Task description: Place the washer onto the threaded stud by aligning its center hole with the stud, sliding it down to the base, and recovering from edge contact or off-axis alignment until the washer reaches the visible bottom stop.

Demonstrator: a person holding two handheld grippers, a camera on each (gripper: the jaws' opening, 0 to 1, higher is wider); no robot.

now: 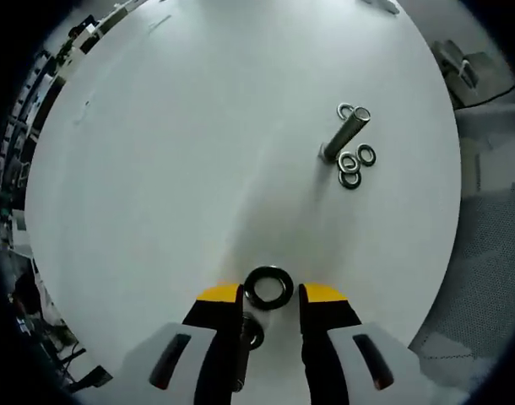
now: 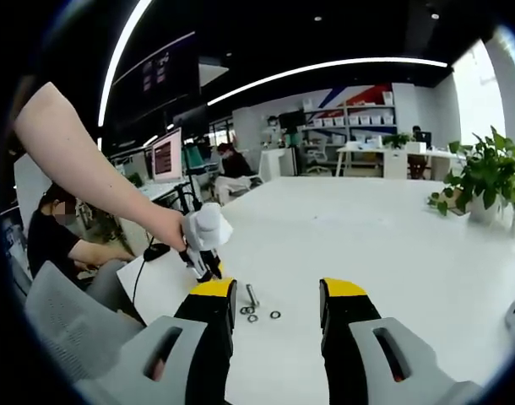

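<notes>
Your left gripper (image 1: pixel 270 295) has its yellow-tipped jaws parted, and a dark washer (image 1: pixel 268 287) sits right between the tips, its ring spanning most of the gap; whether the tips actually press its edges, you cannot tell from here. Just below it, between the jaw bodies, there's a second small ring (image 1: pixel 253 334) beside a thin metal rod (image 1: pixel 239 354). Look further out across the white table (image 1: pixel 156 169) and there's the threaded stud (image 1: pixel 345 133), standing well apart from your left jaws, leaning in the fisheye toward the upper right. Three loose washers (image 1: pixel 355 163) lie clustered at its foot, touching or just beside one another, and one more washer (image 1: pixel 345 110) lies close behind its top end. Over in the right gripper view, your right gripper (image 2: pixel 276 299) is wide open and holds nothing, jaws well spread above the table. Through that gap you see the stud (image 2: pixel 252 295) small and far off, loose washers (image 2: pixel 259 315) scattered beside it. Your left hand (image 2: pixel 169 228) reaches in from the left, wrapped around the left gripper, which hangs just above and beside the stud. A potted plant (image 2: pixel 485 181) stands at the table's far right edge.
</notes>
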